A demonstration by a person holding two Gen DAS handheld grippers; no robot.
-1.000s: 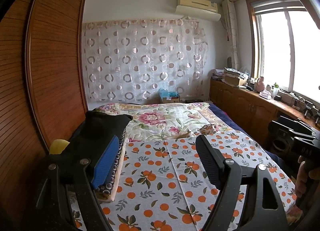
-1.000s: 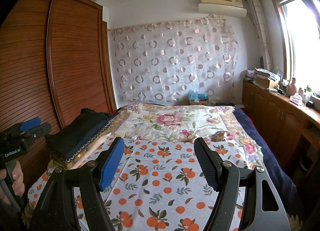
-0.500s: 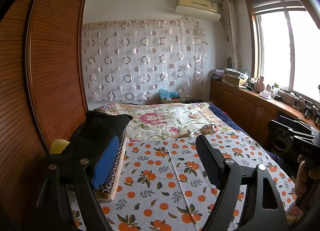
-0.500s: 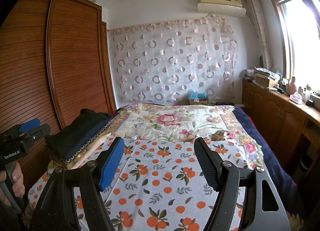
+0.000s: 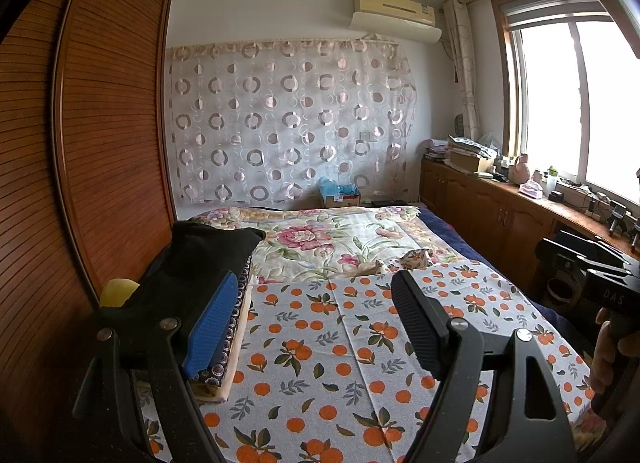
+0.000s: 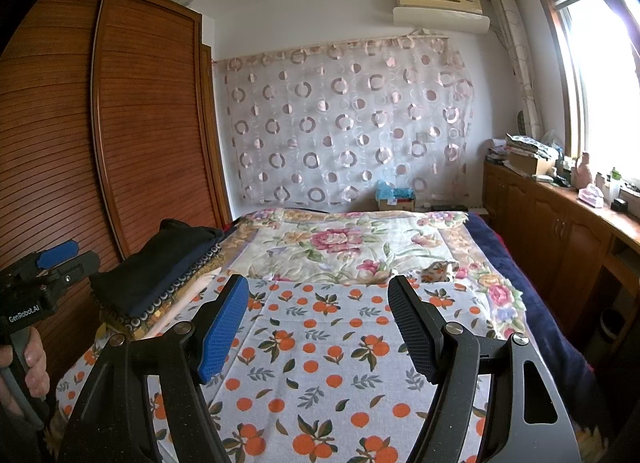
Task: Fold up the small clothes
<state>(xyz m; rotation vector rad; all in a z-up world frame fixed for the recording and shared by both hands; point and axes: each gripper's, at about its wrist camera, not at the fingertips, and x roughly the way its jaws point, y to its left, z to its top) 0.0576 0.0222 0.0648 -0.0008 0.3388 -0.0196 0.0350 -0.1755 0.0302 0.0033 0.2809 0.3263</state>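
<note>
Orange-printed cloth (image 5: 340, 363) covers the near part of the bed, and I see it in both wrist views, spread flat under both tools. My left gripper (image 5: 312, 323) hangs above it with its fingers set wide and nothing between them; my right gripper (image 6: 316, 327) does the same.

Folded clothes sit in a stack (image 5: 208, 263) at the left edge of the bed, against the slatted wooden wardrobe (image 5: 100, 143). From the left wrist I look along the stack at close range: a black garment on top, a dark ring-patterned layer under it and a cream layer at the bottom, with the blue finger pad (image 5: 210, 327) overlapping its near end in the picture. I cannot tell whether the pad touches it. A yellow item (image 5: 118, 291) shows beside the stack only in this view.

From the right wrist the same stack lies off to the left, well apart from the right fingers, and I can see the left tool itself at the frame edge, gripped by a hand (image 6: 28, 367).

A small crumpled patterned piece (image 6: 440, 269) rests where the floral quilt (image 6: 328, 247) meets the orange cloth.
</note>
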